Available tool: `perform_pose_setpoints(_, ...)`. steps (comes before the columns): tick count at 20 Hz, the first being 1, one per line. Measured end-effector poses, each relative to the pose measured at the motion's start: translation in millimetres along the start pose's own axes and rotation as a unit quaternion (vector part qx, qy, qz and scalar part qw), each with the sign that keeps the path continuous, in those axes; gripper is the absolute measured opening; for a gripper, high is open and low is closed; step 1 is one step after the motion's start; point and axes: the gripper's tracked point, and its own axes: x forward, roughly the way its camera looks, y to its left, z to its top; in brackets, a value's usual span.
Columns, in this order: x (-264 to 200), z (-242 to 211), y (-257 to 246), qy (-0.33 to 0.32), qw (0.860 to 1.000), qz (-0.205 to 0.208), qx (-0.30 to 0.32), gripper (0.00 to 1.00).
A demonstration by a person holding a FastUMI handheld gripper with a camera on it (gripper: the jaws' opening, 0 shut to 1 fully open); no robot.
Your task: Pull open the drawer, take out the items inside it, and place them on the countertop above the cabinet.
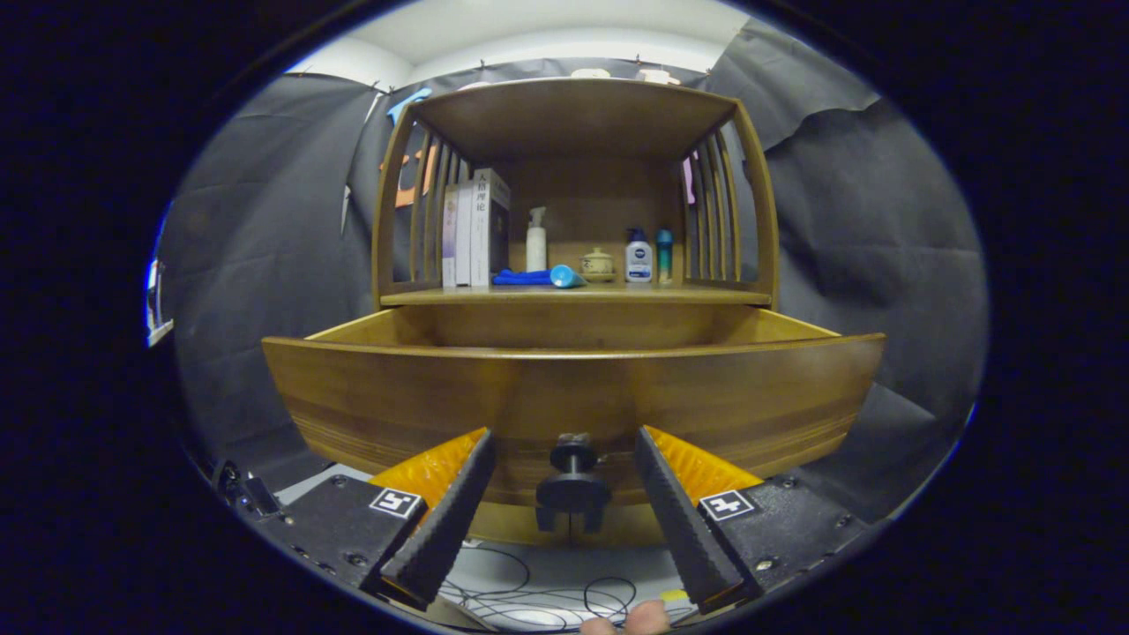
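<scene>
Between the spread fingers of the tool, the dark knob of a wooden drawer stands free, touched by neither finger; the tool is open and grips nothing. The drawer is pulled out from the wooden cabinet, its curved front panel rising just ahead of the fingertips and hiding the drawer's interior, so what lies inside cannot be told.

Beyond and above the drawer, the worktop of the cabinet carries a row of things under a slatted canopy: upright books by the left slats, a white spray bottle beside them, a blue cloth lying in front with a light-blue tube touching its right end, a small lidded ceramic pot near the middle, then a white-and-blue pump bottle and a slim teal bottle just beside it.

Below the knob, thin cables loop over a pale floor, and a person's fingertips show beneath the tool.
</scene>
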Motion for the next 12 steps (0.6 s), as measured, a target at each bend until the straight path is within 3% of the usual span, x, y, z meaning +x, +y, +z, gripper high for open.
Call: perform_pose_setpoints(12, 20.2, 4.4, 6.2, -0.002, 1.0, -0.012, -0.005, 1.0)
